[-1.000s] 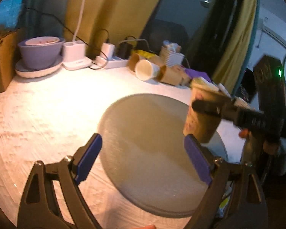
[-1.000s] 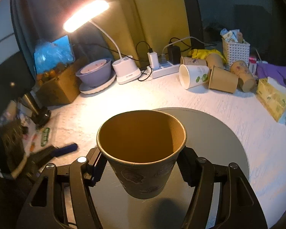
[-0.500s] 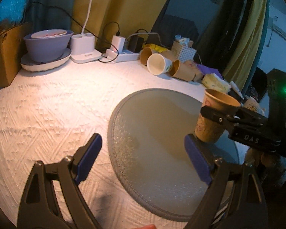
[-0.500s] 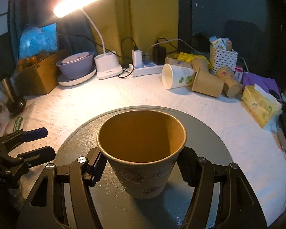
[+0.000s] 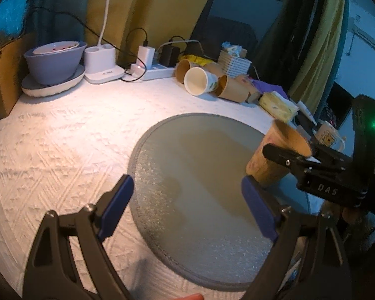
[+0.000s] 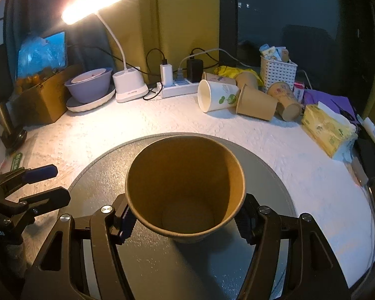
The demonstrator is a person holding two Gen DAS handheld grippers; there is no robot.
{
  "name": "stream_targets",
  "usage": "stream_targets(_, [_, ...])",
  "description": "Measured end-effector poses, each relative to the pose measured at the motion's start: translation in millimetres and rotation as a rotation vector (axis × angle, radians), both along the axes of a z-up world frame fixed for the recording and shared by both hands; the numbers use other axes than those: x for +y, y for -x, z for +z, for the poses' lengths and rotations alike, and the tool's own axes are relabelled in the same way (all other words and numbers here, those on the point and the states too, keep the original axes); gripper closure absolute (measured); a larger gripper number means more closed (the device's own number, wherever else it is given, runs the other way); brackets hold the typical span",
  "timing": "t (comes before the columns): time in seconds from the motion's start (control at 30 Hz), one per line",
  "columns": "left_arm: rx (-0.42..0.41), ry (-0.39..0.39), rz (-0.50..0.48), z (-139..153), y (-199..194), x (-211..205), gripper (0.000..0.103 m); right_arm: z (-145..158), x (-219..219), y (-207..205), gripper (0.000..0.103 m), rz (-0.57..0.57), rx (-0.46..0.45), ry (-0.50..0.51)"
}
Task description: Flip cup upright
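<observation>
A brown paper cup (image 6: 185, 190) stands mouth up between the fingers of my right gripper (image 6: 185, 218), which is shut on it just below the rim. Its base is at the surface of the round grey mat (image 6: 270, 172); I cannot tell whether it touches. In the left wrist view the same cup (image 5: 272, 160) is at the mat's (image 5: 187, 165) right edge, held by the right gripper (image 5: 310, 160). My left gripper (image 5: 187, 200) is open and empty, low over the mat's near left part. It also shows in the right wrist view (image 6: 41, 185).
Several paper cups (image 6: 237, 96) lie on their sides at the back of the white cloth. A power strip (image 6: 180, 87), lamp base (image 6: 130, 85), purple bowl (image 6: 88, 85), cardboard box (image 6: 42, 95), white basket (image 6: 277, 70) and tissue pack (image 6: 327, 130) ring the mat.
My right gripper has lowered the upright cup onto or close to the mat. My left gripper has drawn back to the left, away from the cup, still open.
</observation>
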State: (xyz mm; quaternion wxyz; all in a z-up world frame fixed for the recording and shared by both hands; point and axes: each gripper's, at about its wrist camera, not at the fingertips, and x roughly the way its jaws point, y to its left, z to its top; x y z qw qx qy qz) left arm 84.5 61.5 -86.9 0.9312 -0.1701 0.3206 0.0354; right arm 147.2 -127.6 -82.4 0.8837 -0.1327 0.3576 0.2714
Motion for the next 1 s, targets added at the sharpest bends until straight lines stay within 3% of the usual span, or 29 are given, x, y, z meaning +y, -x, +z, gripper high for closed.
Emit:
stream_targets(0.2, [0.007, -0.015, -0.014, 1.9, 3.1, -9.3, 0.014, 0.8, -4.2, 8.1, 0.026, 0.005, 0.005, -0.011])
stream_targets(1.0, [-0.071, -0.068, -0.068, 29.4, 38.5, -47.1, 0.014, 22.7, -34.6, 65.6, 0.026, -0.033, -0.033, -0.037])
